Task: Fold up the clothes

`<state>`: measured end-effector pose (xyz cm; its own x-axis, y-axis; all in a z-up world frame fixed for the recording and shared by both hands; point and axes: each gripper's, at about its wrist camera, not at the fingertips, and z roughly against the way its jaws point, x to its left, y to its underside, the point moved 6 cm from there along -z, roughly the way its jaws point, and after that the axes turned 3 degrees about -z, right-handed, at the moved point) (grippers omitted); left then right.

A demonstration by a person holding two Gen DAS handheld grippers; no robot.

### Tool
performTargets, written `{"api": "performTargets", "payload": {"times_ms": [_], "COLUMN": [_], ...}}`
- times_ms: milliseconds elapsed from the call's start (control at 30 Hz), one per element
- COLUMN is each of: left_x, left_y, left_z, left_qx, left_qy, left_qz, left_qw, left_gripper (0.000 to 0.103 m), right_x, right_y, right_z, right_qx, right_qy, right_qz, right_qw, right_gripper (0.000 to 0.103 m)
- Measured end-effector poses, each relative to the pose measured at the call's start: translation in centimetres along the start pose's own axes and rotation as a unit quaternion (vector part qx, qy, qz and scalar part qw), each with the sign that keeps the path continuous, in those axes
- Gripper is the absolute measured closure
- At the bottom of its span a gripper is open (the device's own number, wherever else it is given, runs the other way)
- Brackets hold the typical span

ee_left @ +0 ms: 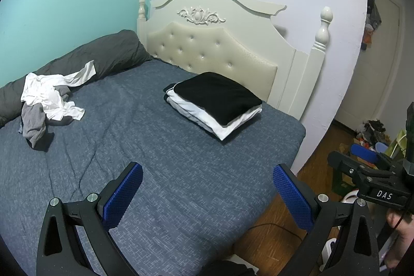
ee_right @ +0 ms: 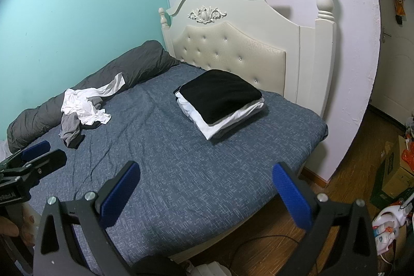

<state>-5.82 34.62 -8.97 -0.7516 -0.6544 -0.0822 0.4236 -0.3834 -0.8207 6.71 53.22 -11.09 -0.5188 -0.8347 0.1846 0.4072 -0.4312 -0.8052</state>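
A folded stack of clothes [ee_left: 214,102] [ee_right: 220,102], black on top of white, lies on the blue bed near the headboard. A loose heap of white and grey garments [ee_left: 47,101] [ee_right: 82,107] lies crumpled at the bed's left side beside a dark grey duvet. My left gripper [ee_left: 208,185] hovers open over the near part of the bed [ee_left: 155,159], nothing between its blue pads. My right gripper [ee_right: 205,185] is open too, above the bed's near edge, and shows from the side in the left wrist view [ee_left: 372,170].
A cream tufted headboard [ee_left: 214,48] with posts stands against the white wall. A rolled dark grey duvet [ee_left: 85,56] lies along the teal wall. Wooden floor [ee_right: 349,172] to the right holds boxes, bags and clutter. A cable runs on the floor below the bed edge.
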Motion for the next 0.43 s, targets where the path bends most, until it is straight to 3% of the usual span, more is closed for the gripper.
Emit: {"api": "performTargets", "payload": {"times_ms": [433], "left_x": [0.1], "left_y": [0.06], "left_z": [-0.08], "left_qx": [0.003], "left_qy": [-0.002], "left_qz": [0.002], "left_qw": [1.0], "left_gripper": [0.0], "right_x": [0.1], "right_y": [0.06], "right_z": [-0.01], "right_qx": [0.0], "right_qy": [0.0], "right_qz": [-0.001], "right_qw": [1.0], "right_gripper": [0.0]}}
